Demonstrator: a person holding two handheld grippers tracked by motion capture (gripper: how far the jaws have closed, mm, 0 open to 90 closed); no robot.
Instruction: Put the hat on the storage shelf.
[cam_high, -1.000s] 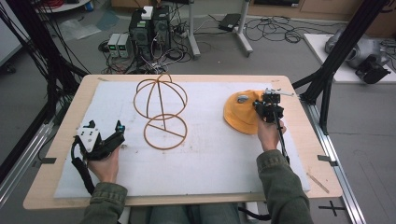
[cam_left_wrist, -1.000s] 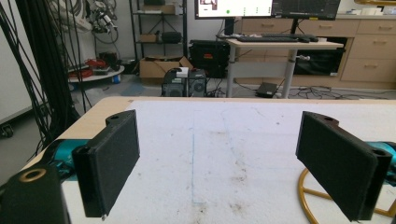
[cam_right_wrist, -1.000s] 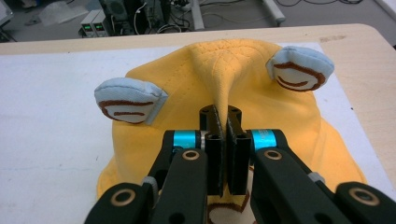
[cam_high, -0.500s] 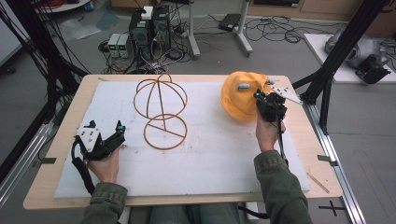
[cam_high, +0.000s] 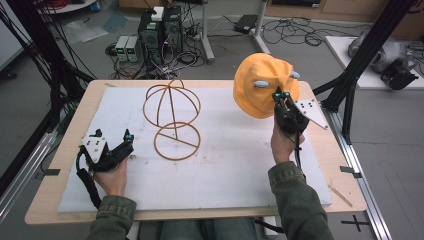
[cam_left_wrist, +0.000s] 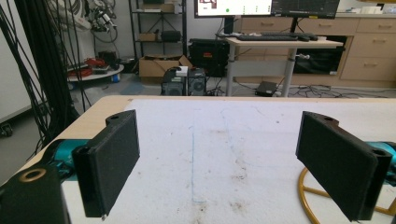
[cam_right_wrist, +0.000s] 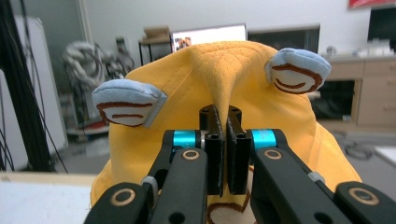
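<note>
An orange cap (cam_high: 260, 90) with two pale blue ears hangs in the air over the table's far right. My right gripper (cam_high: 280, 97) is shut on a fold of its fabric; in the right gripper view the cap (cam_right_wrist: 219, 79) rises straight above the pinched jaws. A golden wire hat stand (cam_high: 172, 117), a dome on a ring base, stands left of centre on the white mat (cam_high: 230, 165). My left gripper (cam_high: 127, 140) rests on the mat near the left edge, open, with nothing between its fingers (cam_left_wrist: 109, 163). An arc of the hat stand (cam_left_wrist: 310, 200) shows beside the right jaw.
The wooden table (cam_high: 50, 200) ends close to the left gripper. Black frame posts (cam_high: 360, 65) stand off the right corner. Computers and cables (cam_high: 160, 30) lie on the floor beyond the far edge.
The right gripper has lifted the cap off the table and raised it, tipping it upright. The left gripper has not moved.
</note>
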